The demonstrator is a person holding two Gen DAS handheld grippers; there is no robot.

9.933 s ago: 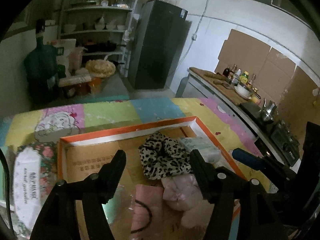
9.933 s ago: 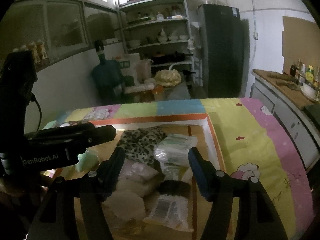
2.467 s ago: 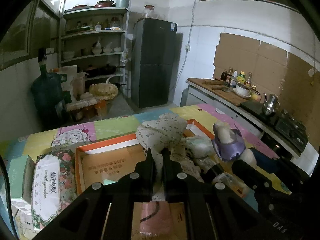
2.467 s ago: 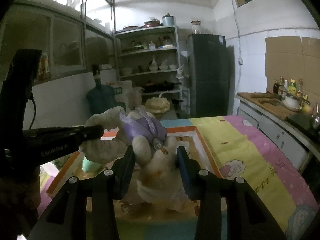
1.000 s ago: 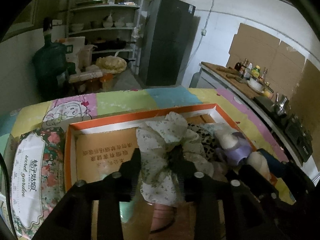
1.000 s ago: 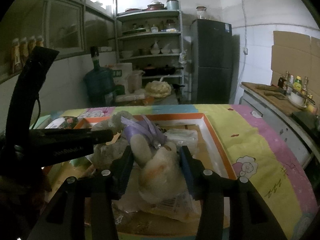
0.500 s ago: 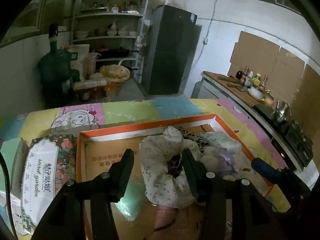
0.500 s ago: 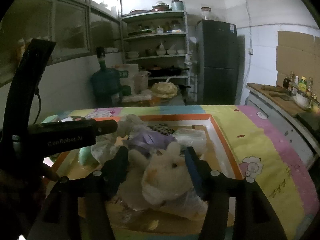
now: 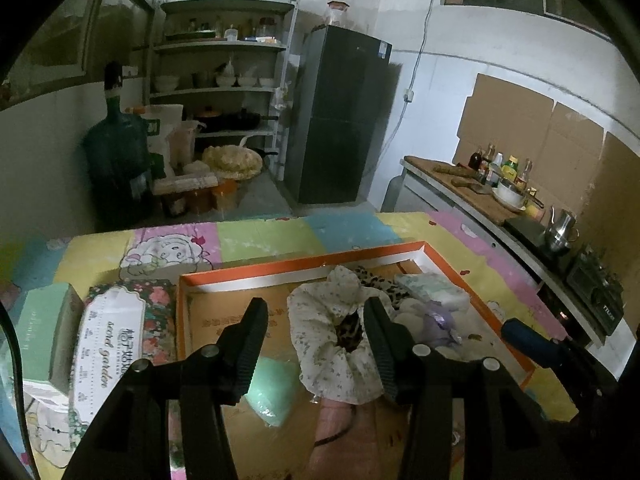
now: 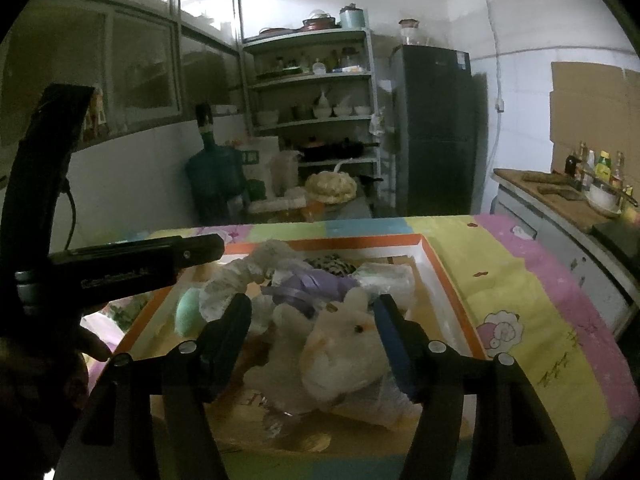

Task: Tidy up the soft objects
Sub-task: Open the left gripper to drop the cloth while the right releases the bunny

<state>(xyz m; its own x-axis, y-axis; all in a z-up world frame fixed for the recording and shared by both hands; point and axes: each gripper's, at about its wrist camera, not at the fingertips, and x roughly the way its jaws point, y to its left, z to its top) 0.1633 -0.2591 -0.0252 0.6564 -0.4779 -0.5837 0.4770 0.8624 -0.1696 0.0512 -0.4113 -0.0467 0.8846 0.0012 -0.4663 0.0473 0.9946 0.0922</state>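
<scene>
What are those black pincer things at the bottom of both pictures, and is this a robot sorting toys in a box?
No robot: a person holds a hand-held two-finger gripper in each hand, and each carries a wide-angle camera looking along its fingers. One picture comes from the left gripper, the other from the right gripper. On the colourful mat lies a shallow orange-edged box holding soft things: a floral scrunchie, a leopard-print scrunchie, a white plush toy with a purple ribbon, and packets. A flowered tissue pack lies beside the box. Nothing is held now: both grippers' jaws have just been opening, the scrunchie and the plush lying loose between them in the box.
</scene>
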